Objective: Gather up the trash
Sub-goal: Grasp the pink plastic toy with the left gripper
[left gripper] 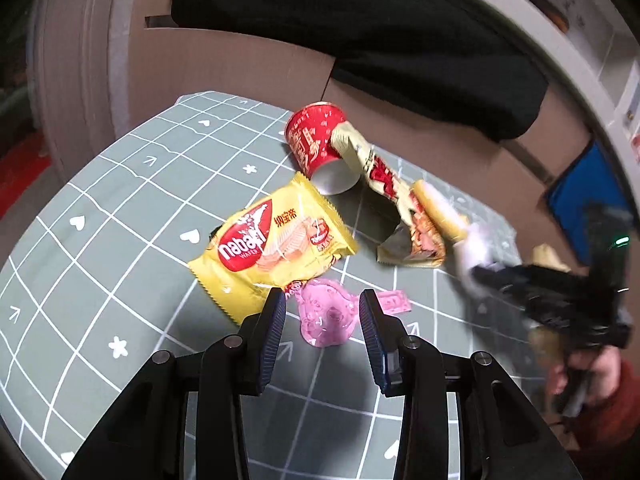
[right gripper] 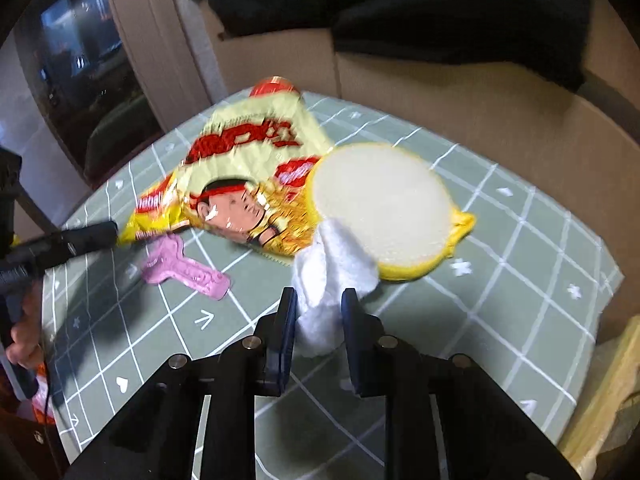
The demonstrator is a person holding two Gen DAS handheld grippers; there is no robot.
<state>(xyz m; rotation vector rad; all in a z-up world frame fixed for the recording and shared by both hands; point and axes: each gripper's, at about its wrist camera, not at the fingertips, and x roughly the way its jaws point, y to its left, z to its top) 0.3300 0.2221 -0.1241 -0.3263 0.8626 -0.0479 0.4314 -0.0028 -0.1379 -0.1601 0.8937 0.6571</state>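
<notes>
My left gripper is open just above a pink plastic wrapper on the grey-green checked tablecloth. Beside it lie a yellow wafer packet, a tipped red paper cup and a torn yellow-and-red snack bag. My right gripper is shut on a crumpled white tissue, next to a round white-and-yellow lid and the same snack bag. The right gripper also shows in the left wrist view, blurred. The pink wrapper lies to the left.
Cardboard boxes stand behind the table with a black cloth draped over them. A blue object is at the far right. A wooden piece sits off the table's right edge. The left gripper's tip reaches in from the left.
</notes>
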